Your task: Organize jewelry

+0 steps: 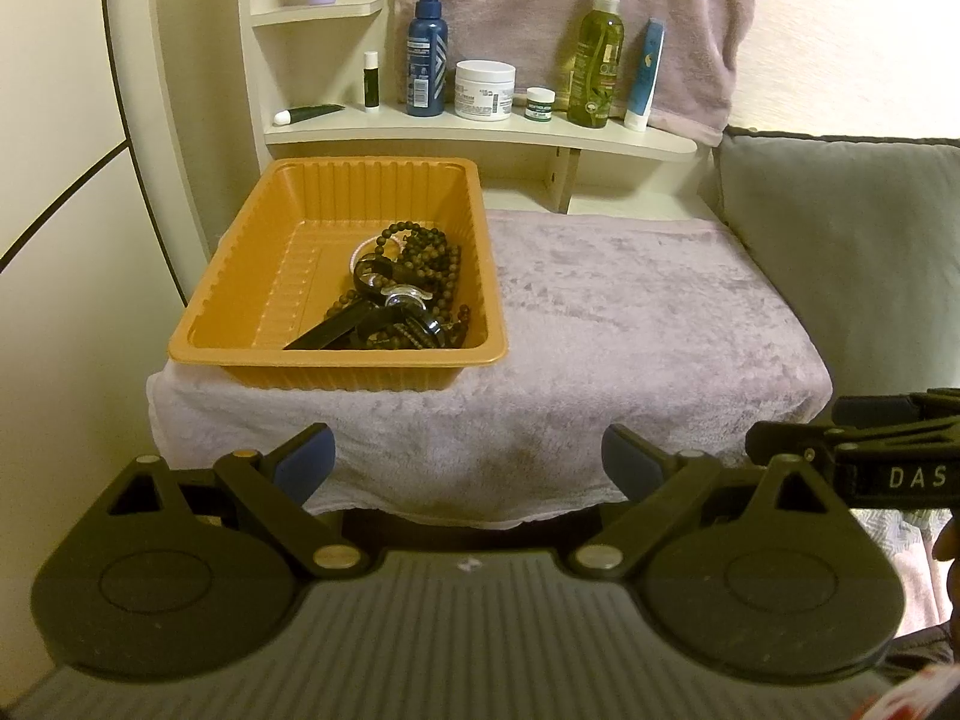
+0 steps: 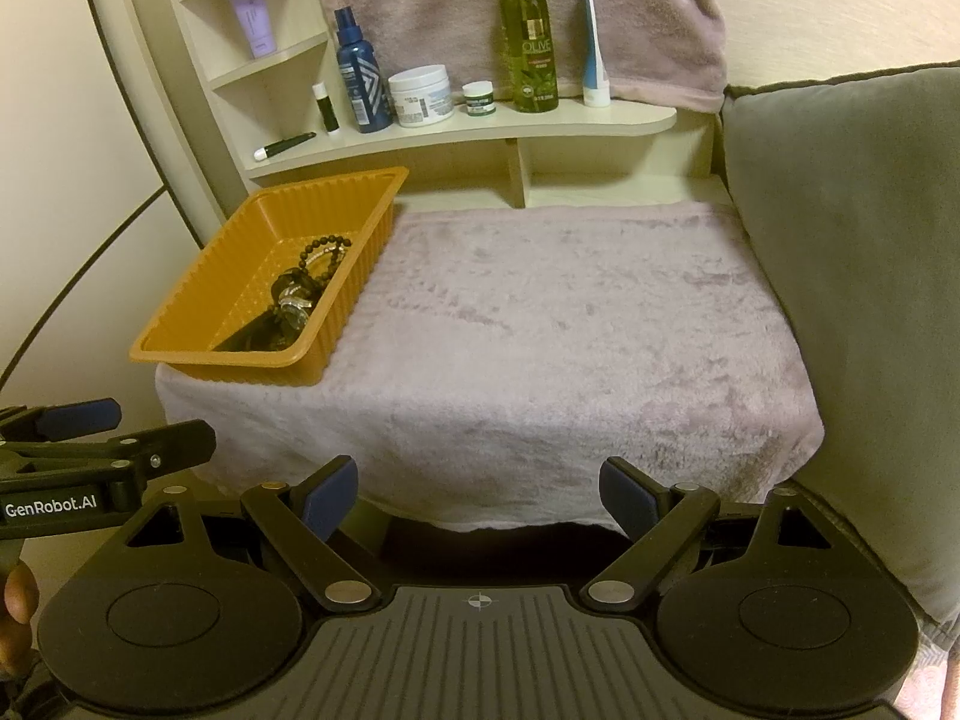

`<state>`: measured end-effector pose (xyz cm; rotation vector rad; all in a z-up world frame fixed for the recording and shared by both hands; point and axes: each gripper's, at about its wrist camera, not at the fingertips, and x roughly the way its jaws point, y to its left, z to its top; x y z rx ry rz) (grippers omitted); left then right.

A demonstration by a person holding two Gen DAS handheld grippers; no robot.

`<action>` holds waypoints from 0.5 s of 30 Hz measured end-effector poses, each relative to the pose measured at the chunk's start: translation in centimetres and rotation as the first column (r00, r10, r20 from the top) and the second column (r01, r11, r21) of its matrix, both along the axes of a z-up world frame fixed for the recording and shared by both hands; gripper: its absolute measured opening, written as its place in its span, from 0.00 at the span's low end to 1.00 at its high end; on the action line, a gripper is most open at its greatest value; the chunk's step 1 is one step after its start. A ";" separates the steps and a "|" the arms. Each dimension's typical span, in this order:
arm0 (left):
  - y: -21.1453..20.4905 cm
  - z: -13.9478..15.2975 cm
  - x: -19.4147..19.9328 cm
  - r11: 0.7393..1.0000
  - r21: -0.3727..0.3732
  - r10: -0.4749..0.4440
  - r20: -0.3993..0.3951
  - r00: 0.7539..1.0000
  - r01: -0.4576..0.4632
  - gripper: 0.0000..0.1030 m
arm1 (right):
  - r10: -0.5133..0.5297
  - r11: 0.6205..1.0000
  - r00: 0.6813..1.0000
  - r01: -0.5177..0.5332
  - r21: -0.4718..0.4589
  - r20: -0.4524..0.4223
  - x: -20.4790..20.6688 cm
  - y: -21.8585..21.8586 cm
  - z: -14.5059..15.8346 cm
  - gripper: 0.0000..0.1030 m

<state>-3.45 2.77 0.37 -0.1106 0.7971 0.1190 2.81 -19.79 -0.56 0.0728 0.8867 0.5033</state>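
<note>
An orange plastic tray [image 1: 240, 300] sits at the left of a towel-covered surface [image 1: 630, 312]. In it lies a pile of jewelry [image 1: 402, 294]: dark bead strands, a white bracelet, a black strap and a shiny metal piece. The tray [image 2: 198, 306] and the jewelry [image 2: 300, 291] also show in the right wrist view. My left gripper [image 1: 468, 462] is open and empty, held back below the towel's front edge. My right gripper [image 2: 480, 495] is open and empty too, beside the left one. Each gripper shows at the other view's edge.
A cream shelf [image 1: 480, 129] behind the towel holds a blue spray bottle [image 1: 427, 48], a white jar [image 1: 485, 88], a small green jar, an olive spray bottle [image 1: 597, 54] and tubes. A grey cushion [image 2: 852, 300] bounds the right side. A towel hangs behind the shelf.
</note>
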 end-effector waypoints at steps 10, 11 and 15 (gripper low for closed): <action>-0.1 0.0 0.0 1.000 -0.001 0.001 0.000 1.000 -0.001 0.92 | 0.002 1.000 1.000 -0.002 -0.001 0.000 0.0 0.0 0.0 0.85; -0.1 0.0 0.0 1.000 -0.001 0.001 0.000 1.000 -0.001 0.92 | 0.001 1.000 1.000 -0.001 0.000 0.000 0.0 0.0 0.0 0.85; 0.0 0.0 0.0 1.000 -0.001 0.000 0.002 1.000 0.000 0.92 | 0.000 1.000 1.000 0.000 0.000 0.000 0.0 0.0 0.0 0.85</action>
